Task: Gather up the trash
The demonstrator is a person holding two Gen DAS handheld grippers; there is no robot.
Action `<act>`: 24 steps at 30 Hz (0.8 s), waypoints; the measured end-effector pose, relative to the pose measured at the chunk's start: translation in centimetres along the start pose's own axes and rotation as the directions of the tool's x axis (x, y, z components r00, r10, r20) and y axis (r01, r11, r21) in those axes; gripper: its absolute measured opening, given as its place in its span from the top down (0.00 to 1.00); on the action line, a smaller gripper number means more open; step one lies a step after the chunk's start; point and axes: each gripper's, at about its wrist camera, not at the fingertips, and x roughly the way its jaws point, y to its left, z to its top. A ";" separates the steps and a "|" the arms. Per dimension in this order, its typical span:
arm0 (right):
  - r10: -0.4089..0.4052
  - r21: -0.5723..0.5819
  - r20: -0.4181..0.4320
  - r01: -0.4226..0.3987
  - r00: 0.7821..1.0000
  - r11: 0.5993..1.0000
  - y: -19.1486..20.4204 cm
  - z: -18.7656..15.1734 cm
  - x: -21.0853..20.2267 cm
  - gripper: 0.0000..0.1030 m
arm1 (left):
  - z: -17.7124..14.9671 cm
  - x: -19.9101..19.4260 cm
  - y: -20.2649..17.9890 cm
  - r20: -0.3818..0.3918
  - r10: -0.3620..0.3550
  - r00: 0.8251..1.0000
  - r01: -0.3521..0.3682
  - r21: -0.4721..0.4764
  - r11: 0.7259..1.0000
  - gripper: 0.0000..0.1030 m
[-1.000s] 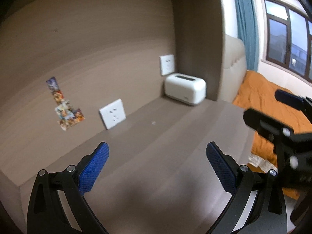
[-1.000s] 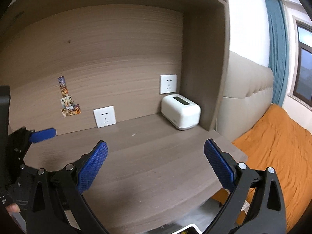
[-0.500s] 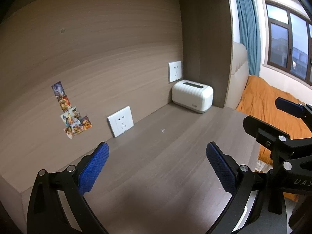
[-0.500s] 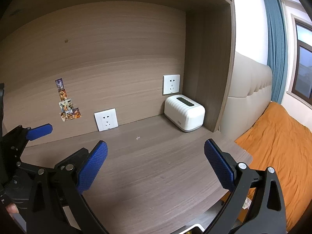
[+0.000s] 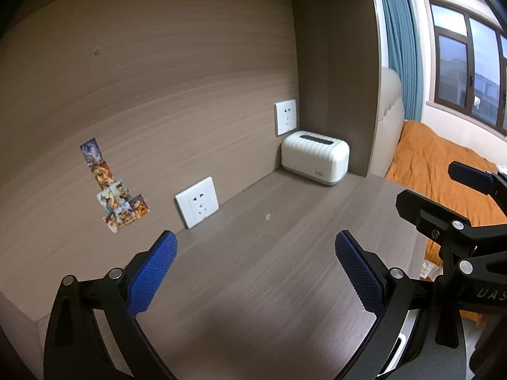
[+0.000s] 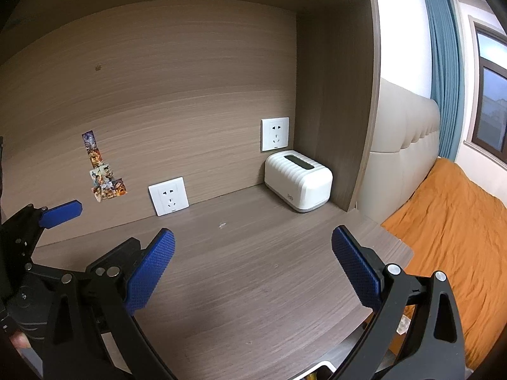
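Both grippers hover wide apart over the wooden desk, holding nothing.

The left gripper (image 5: 255,272) and the right gripper (image 6: 252,269) sit side by side above the desk (image 5: 253,285), blue pads spread. A tiny pale scrap (image 5: 268,216) lies alone on the desk top, well ahead of both, between the lower wall socket (image 5: 197,202) and the white ribbed box (image 5: 315,161) in the back corner. Stickers (image 5: 117,199) cling to the back panel; an orange bed (image 6: 450,221) lies to the right.

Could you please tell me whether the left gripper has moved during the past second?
Yes. The left gripper has pulled back and swung left: the white box now looks smaller and farther, and the stickers sit nearer the centre.
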 end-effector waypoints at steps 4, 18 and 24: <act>0.002 0.008 -0.003 -0.002 1.000 1.000 -0.2 -0.1 0.1 0.04 | 0.1 0.0 -0.2 0.003 0.002 1.000 -0.002 0.005 1.000 0.05; 0.008 0.036 -0.020 -0.007 1.000 0.999 -0.6 -0.4 0.3 0.04 | 0.2 0.3 -0.6 0.014 0.002 1.000 -0.002 0.028 1.000 0.05; 0.010 0.043 -0.024 -0.009 1.000 0.999 -0.5 -0.5 0.3 0.04 | 0.0 0.1 -0.6 0.014 0.010 1.000 -0.010 0.035 0.999 0.05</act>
